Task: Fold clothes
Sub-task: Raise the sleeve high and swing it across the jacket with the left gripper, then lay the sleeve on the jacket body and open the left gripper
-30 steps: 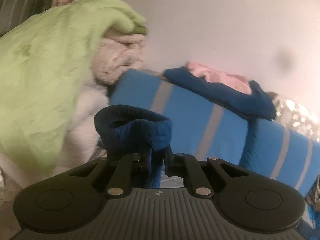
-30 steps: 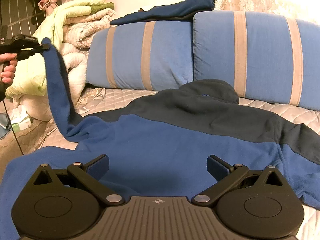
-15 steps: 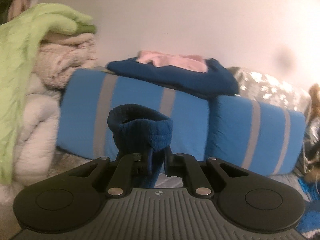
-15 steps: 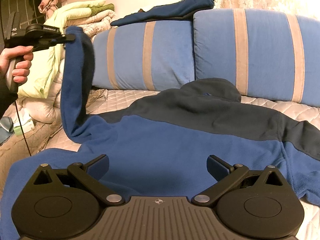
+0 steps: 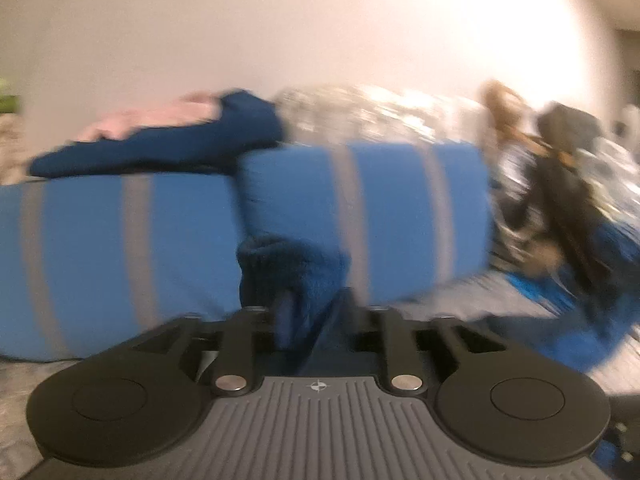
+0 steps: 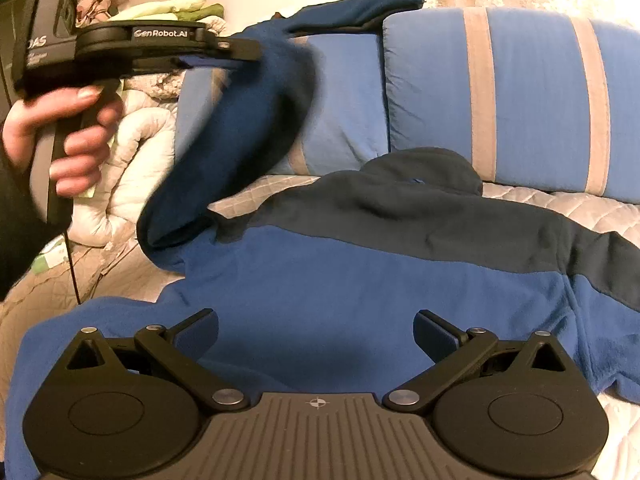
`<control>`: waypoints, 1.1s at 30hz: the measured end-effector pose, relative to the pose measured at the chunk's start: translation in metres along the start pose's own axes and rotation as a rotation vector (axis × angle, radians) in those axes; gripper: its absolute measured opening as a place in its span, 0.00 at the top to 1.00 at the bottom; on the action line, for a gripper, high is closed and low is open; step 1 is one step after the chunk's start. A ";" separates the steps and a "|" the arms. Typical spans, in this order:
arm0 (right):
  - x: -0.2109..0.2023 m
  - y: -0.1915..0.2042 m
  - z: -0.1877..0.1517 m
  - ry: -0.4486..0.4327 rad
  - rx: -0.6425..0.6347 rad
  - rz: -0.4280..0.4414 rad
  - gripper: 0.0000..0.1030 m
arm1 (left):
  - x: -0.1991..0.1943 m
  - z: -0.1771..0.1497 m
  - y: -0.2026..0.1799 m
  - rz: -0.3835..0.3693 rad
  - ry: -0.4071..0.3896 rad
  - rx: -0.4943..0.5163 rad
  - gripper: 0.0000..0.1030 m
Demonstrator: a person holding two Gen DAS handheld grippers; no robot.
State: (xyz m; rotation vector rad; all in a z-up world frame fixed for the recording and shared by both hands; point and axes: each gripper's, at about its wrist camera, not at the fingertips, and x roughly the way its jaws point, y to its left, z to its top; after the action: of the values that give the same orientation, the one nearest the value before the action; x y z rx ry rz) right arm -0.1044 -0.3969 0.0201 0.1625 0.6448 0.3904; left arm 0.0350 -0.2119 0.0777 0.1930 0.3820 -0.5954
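A blue fleece hoodie [image 6: 360, 288] with a dark navy yoke and hood lies spread flat on the quilted bed. My left gripper [image 5: 308, 312] is shut on the cuff of its left sleeve [image 5: 296, 268]. In the right wrist view the left gripper [image 6: 244, 50] holds that sleeve [image 6: 240, 132] raised high, arching over toward the hoodie's body. My right gripper [image 6: 316, 332] is open and empty, hovering just above the hoodie's lower body.
Two blue cushions with beige stripes [image 6: 520, 92] stand along the wall behind the hoodie. A folded navy garment [image 6: 360, 8] lies on top of them. Stacked blankets [image 6: 140, 160] sit at the left. The quilted cover [image 6: 560, 208] shows at the right.
My left gripper has swung the sleeve up and to the right, toward the middle of the hoodie; its view is motion-blurred. The right gripper has stayed still and open.
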 end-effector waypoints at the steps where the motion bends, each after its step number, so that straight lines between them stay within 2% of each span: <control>1: 0.000 -0.001 0.000 0.002 0.004 -0.001 0.00 | 0.001 -0.003 -0.005 -0.019 0.001 0.010 0.30; 2: 0.000 -0.001 0.000 0.004 0.007 -0.001 0.00 | -0.001 -0.006 -0.009 -0.029 -0.003 0.021 0.24; 5: 0.001 -0.002 0.001 0.011 0.014 0.001 0.00 | -0.008 -0.017 -0.013 -0.015 0.014 0.045 0.23; 9: 0.002 -0.002 0.002 0.020 0.012 -0.004 0.00 | -0.022 -0.034 0.006 0.025 0.070 0.023 0.23; 15: 0.007 -0.003 0.004 0.046 0.016 -0.003 0.00 | -0.051 -0.076 0.054 0.106 0.170 0.035 0.23; 19: 0.013 -0.005 0.009 0.096 0.027 0.017 0.00 | -0.068 -0.106 0.093 0.162 0.219 -0.019 0.23; 23: 0.021 -0.001 0.023 0.125 0.003 -0.003 0.01 | -0.080 -0.131 0.123 0.231 0.256 -0.074 0.23; 27: 0.044 -0.001 0.048 0.162 -0.029 -0.016 0.02 | -0.087 -0.152 0.141 0.264 0.291 -0.119 0.23; 33: 0.110 -0.029 0.072 0.290 0.086 -0.015 0.18 | -0.088 -0.177 0.149 0.272 0.332 -0.126 0.23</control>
State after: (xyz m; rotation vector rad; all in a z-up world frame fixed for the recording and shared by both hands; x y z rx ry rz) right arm 0.0286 -0.3808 0.0085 0.1843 0.9493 0.3755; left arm 0.0026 0.0039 -0.0381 0.2187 0.7001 -0.2683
